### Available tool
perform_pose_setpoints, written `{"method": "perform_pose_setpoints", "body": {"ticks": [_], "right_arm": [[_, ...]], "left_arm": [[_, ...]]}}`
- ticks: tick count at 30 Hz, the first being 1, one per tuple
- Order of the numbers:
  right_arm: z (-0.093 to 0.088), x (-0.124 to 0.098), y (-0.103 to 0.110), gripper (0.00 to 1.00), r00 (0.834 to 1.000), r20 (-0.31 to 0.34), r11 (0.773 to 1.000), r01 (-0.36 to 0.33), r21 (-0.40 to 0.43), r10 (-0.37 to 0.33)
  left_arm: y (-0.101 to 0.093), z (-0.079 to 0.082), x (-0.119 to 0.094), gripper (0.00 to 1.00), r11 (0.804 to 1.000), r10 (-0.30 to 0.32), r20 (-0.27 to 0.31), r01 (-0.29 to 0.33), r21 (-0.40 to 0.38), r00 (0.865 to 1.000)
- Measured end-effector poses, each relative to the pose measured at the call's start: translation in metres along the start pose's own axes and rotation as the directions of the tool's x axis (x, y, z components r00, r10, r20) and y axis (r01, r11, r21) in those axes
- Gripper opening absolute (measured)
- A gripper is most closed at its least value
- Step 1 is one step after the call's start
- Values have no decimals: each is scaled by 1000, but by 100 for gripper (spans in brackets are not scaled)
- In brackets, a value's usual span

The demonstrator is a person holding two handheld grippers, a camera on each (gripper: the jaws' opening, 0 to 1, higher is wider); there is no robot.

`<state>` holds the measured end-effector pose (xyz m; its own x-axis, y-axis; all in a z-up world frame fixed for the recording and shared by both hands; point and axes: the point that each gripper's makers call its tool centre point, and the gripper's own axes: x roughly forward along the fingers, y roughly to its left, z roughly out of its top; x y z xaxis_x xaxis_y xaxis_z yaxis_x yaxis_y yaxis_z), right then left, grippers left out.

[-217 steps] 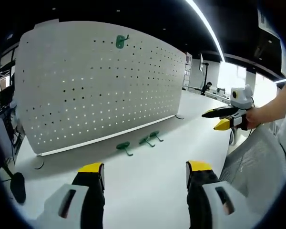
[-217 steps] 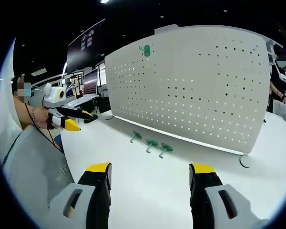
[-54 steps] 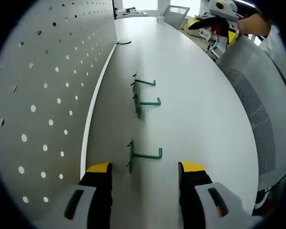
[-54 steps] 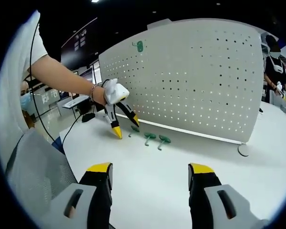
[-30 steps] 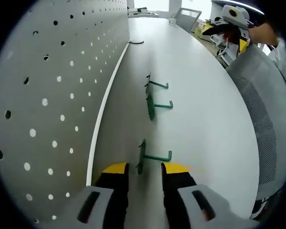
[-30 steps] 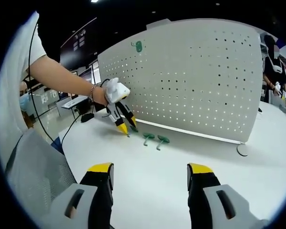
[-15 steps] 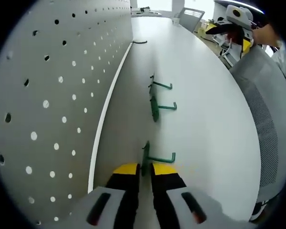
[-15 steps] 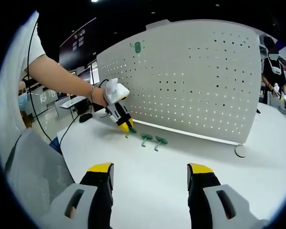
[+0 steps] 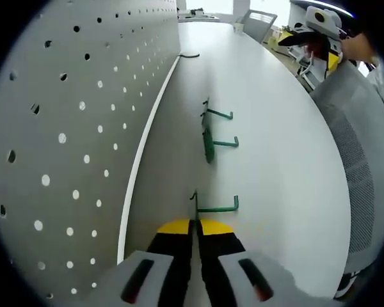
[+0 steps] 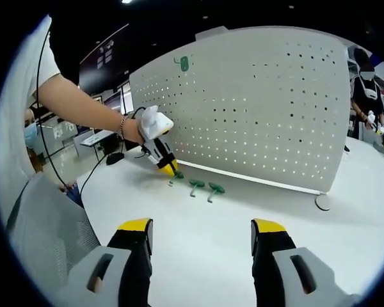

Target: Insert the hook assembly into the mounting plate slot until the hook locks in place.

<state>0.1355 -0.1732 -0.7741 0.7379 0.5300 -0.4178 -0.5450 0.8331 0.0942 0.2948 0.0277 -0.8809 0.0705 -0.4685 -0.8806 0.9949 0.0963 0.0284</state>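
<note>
On the white table [image 9: 275, 128], just beside the foot of the pegboard [image 9: 70, 96], we see the left gripper [image 9: 196, 225] clenched on the nearest green hook [image 9: 212, 206], its yellow tips pressed together over the hook's flat back plate while the bent arm sticks out to the side. Two more green hooks [image 9: 214, 131] lie farther along the same line, apart from the held one. This close view gives the grip itself. It also catches the right gripper [image 9: 320, 38] far off at the table's other edge, in a hand [image 9: 361, 48].

The right gripper view adds the whole scene: the pegboard [image 10: 256, 109] standing upright on the table [image 10: 205, 236], a fourth green hook [image 10: 184, 62] already hanging near its top corner, and the left gripper [image 10: 169, 170] angled down at the row of hooks [image 10: 205, 187] in a person's hand [image 10: 131, 130]. Here the right gripper [image 10: 201, 229] has its fingers spread wide, grasping nothing, above bare tabletop well apart from the hooks.
</note>
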Motion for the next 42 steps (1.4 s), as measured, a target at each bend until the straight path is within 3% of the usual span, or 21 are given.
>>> {"method": "perform_pose_setpoints", "body": {"ticks": [13, 14, 15, 17, 22, 28, 36, 42], "right_arm": [[0, 0, -1, 58, 1000, 2, 1000, 2, 4, -2], [0, 0, -1, 58, 1000, 2, 1000, 3, 4, -3], [0, 0, -2, 58, 1000, 3, 1000, 4, 5, -4], [1, 0, -2, 58, 1000, 5, 1000, 6, 8, -6], [2, -1, -4, 59, 1000, 16, 1000, 7, 15, -7], [6, 1, -5, 59, 1000, 27, 1000, 8, 25, -9], [12, 1, -5, 56, 999, 37, 1000, 7, 17, -7], [17, 1, -2, 53, 999, 39, 1000, -1, -3, 1]], "left_arm": [[0, 0, 0, 3, 1000, 1, 1, -1, -10, 1000], [0, 2, -1, 3, 1000, 9, 16, -9, -2, 1000], [-1, 9, 0, 3, 1000, 14, 68, -14, -4, 998], [0, 23, -6, 3, 998, 34, 175, -23, -65, 984], [5, 35, -17, 3, 993, 66, 280, -34, -116, 958], [12, 43, -35, 3, 984, 135, 349, -86, -154, 927], [10, 58, -56, 3, 976, 180, 430, -106, -190, 885], [5, 63, -66, 3, 971, 203, 458, -119, -205, 866]]}}
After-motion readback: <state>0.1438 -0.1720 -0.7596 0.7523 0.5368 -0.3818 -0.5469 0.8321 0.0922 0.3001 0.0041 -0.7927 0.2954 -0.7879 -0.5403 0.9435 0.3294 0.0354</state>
